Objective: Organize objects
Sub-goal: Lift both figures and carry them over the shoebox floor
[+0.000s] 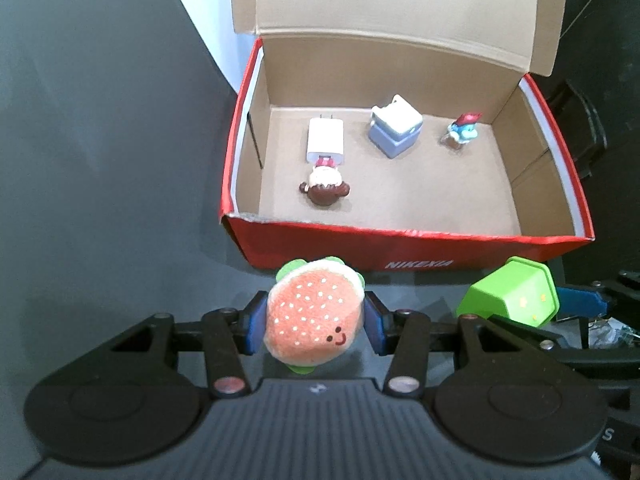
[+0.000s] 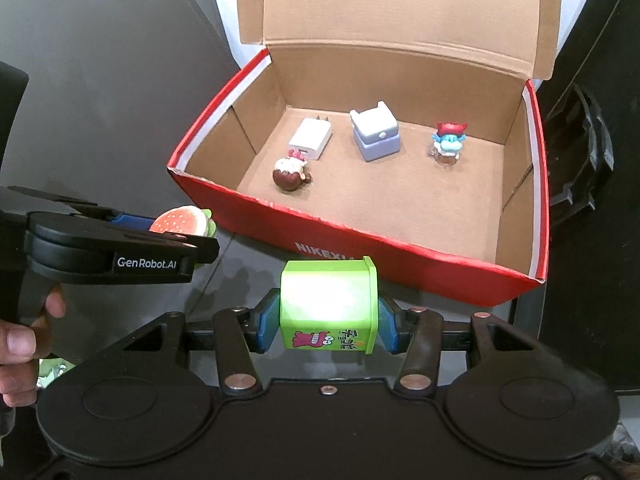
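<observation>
The left gripper (image 1: 316,322) is clamped on a plush hamburger toy (image 1: 314,318), held clear of the grey table (image 1: 120,160), just short of the near wall of the red shoe box (image 1: 400,246). The toy is seen as a soft orange bun dotted with white seeds, a small stitched smiling face near its lower edge, and green felt lettuce showing at top and bottom. Both blue pads (image 1: 256,328) are pressed into its sides.

The right gripper (image 2: 328,320) is clamped on a bright green plastic container (image 2: 328,304), also held before the box's near wall, toward its right corner. The container is hexagonal in the left wrist view, with small yellow star marks; a pink cartoon figure and green lettering are printed on its near face. The blue pads (image 2: 268,320) are set flush against 2 opposite sides.

The box stands open, lid (image 2: 400,0) tipped back, brown cardboard inside, white lettering on the near wall. 4 items rest on its floor: a white plug adapter (image 2: 310,138) near the back left corner, a brown-haired figurine (image 2: 290,172) touching the adapter's near end, a lilac-and-white cube toy (image 2: 376,136) at the back centre, and a blue figurine with a red hat (image 2: 448,142) toward the back right corner.

A person's fingers (image 2: 20,340) are visible on the left gripper's handle.
</observation>
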